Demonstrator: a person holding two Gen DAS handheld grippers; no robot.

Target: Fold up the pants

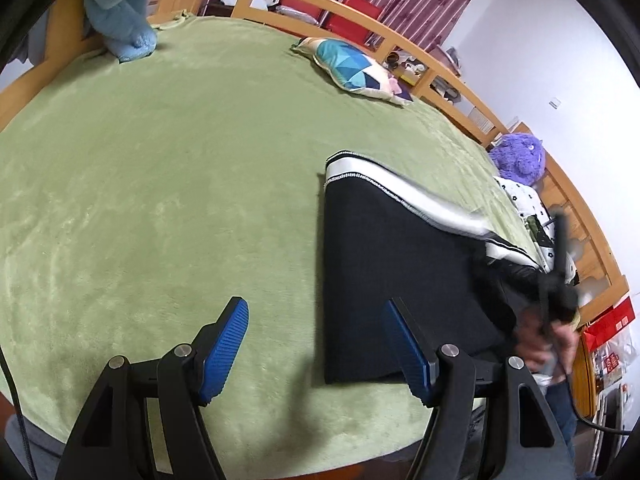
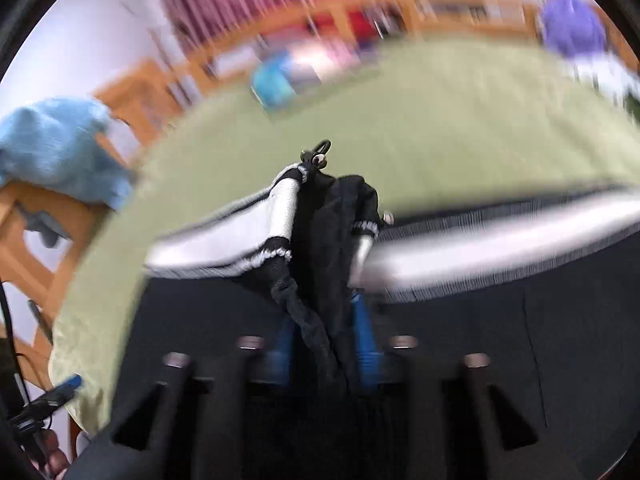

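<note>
Blue-padded left gripper (image 1: 316, 350) hangs wide open over the green blanket (image 1: 160, 184) with nothing between its pads, its right finger just over the near edge of the black pants (image 1: 392, 272). Over on the right gripper (image 2: 326, 344), the jaws look pinched on a bunched-up bit of the pants' waistband, drawstring (image 2: 296, 300) dangling, though that view's pretty blurry. Pants lie folded flat on the bed, long axis running away from the near edge, white-striped side on the far right.

pants (image 1: 400, 264) — black, white side stripe | partly folded on green bed | bunched fold lifted at right — blurred
</note>
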